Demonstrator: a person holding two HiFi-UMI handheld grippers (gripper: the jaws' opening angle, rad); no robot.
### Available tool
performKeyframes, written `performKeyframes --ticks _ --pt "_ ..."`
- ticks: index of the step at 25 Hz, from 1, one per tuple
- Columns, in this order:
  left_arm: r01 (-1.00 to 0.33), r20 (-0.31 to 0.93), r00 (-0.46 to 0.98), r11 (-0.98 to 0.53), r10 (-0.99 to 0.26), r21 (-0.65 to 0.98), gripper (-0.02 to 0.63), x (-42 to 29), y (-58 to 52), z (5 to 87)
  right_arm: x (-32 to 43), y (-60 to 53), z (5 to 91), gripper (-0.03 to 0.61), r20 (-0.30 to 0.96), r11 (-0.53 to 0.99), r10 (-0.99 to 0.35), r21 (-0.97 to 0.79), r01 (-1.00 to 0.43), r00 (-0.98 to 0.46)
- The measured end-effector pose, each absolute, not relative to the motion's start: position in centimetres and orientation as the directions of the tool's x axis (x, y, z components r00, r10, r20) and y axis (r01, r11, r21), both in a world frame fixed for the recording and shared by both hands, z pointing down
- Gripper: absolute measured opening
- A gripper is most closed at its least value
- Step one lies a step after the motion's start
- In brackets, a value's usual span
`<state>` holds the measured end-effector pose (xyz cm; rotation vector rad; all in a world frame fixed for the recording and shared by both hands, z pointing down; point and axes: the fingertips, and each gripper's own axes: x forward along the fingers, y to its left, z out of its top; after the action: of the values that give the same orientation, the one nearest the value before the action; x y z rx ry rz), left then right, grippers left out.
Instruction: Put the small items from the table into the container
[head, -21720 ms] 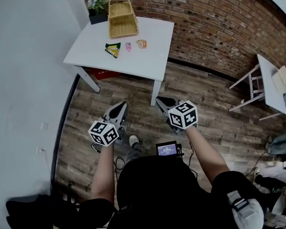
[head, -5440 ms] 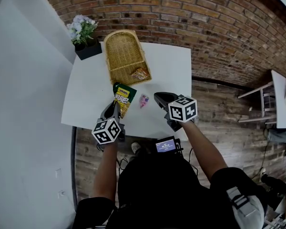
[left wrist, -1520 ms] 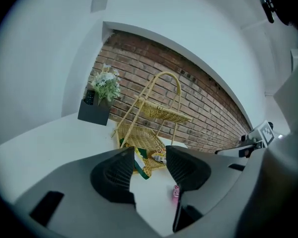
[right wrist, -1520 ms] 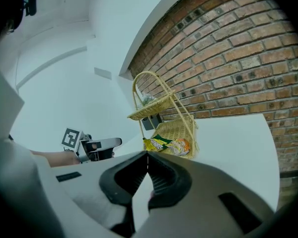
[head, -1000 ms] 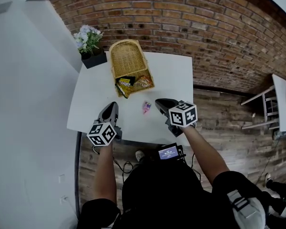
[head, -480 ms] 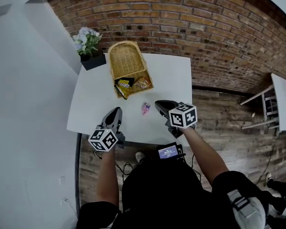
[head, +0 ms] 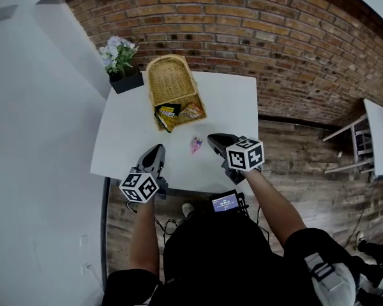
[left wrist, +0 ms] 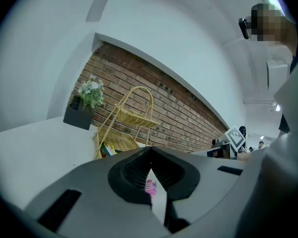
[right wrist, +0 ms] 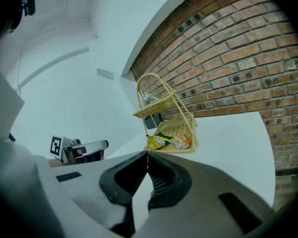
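A woven yellow wicker basket (head: 171, 81) sits on the white square tabletop (head: 236, 107). A green and yellow snack bag (head: 166, 115) and a small orange packet (head: 191, 111) lie at the basket's near end. A small pink packet (head: 196, 143) lies on the tabletop between the two claws. The left claw (head: 156, 150) is closed tight and holds nothing. The right claw (head: 213, 138) is closed tight and empty too, near the pink packet.
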<state>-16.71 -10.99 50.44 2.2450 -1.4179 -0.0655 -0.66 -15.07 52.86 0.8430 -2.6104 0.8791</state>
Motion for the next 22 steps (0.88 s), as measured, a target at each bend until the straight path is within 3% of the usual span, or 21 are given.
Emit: performKeyframes --ticks 17,22 --pt "-0.816 0.234 0.507 -0.375 -0.829 0.441 0.009 -16.0 -9.5 51.7 -1.3 -14.6 55.1 0.023 0.451 0.639 -0.393 -0.493 -0.59 -0.802" --pt "-0.788 0.224 0.54 -0.395 -0.811 0.471 0.008 -15.7 -8.8 52.2 -2.2 -14.5 57.0 0.138 0.496 0.639 -0.364 -0.483 -0.599 -0.788"
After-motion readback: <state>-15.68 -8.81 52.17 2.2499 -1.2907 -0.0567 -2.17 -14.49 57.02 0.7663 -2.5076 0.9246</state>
